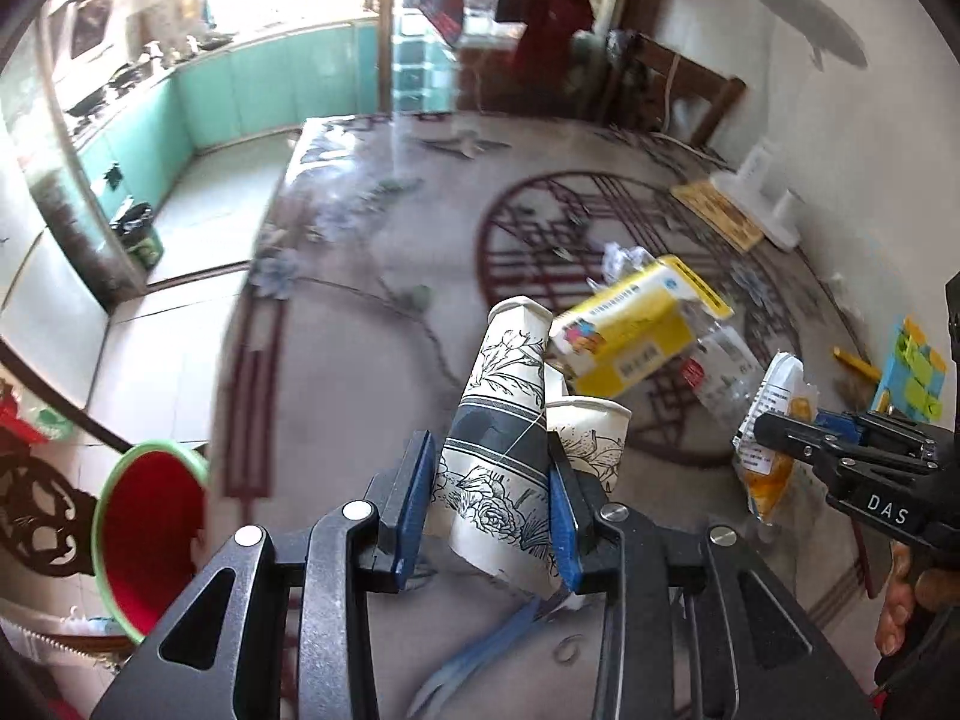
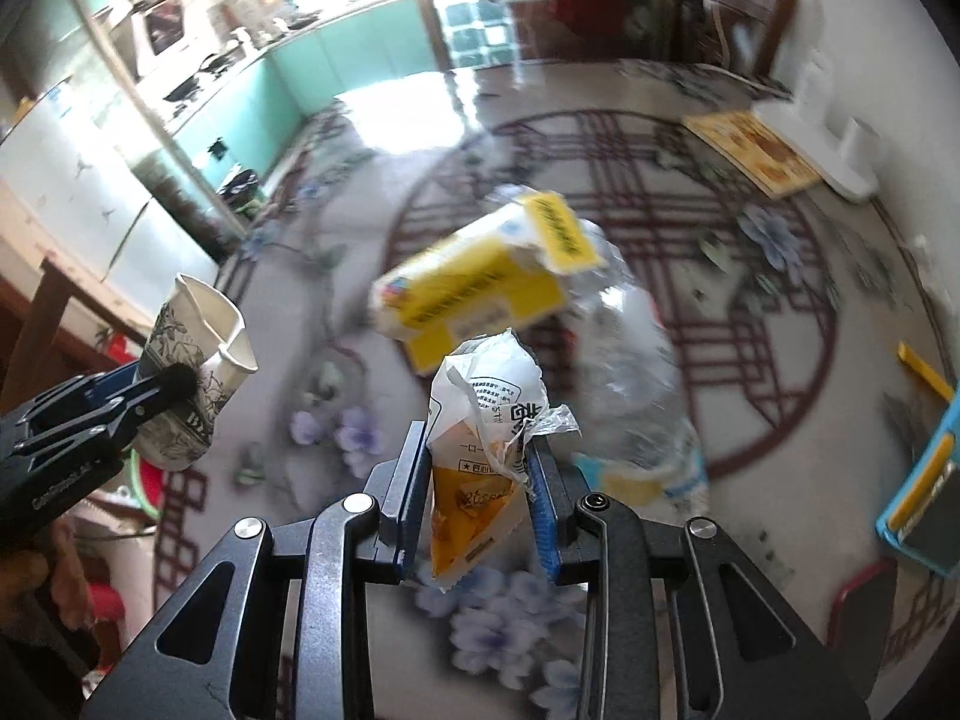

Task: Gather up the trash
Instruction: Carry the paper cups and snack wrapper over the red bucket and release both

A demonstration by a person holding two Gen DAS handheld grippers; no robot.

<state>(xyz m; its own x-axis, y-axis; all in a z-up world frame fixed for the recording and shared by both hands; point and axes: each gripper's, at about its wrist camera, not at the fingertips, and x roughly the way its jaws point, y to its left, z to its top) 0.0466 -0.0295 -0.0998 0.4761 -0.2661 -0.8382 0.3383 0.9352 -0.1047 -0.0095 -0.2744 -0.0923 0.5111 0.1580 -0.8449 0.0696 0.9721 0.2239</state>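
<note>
Fingers [image 1: 414, 498] of the left gripper [image 1: 492, 510] are closed on a flattened paper cup [image 1: 501, 450] printed with dark flowers, pinching it across its middle and holding it up off the floor. Those of the right gripper [image 2: 477, 498] are closed likewise on a crumpled white and orange snack wrapper [image 2: 480, 450], which stands up between the blue pads. So each hand holds one piece of trash, and neither piece has been dropped anywhere yet.

Just behind the held cup, in the left wrist view, a second paper cup [image 1: 591, 426] of the same print shows beside the finger; whether it lies on the floor or hangs with the first one cannot be told. Beyond it a yellow and white carton [image 1: 630, 330] and a clear crushed plastic bottle [image 1: 720, 372] lie together on the patterned floor [image 1: 360, 360], so by my reckoning at least these remain to be gathered.

A red bin with a green rim [image 1: 150, 534] stands low at the left, near the left gripper, and looks the likely place for the trash, though that is a guess. I judge the task partly done: two pieces lifted, none binned as far as can be seen, and several left lying. Farther off stand a wooden chair [image 1: 690, 84] and teal kitchen cabinets [image 1: 270, 84].
</note>
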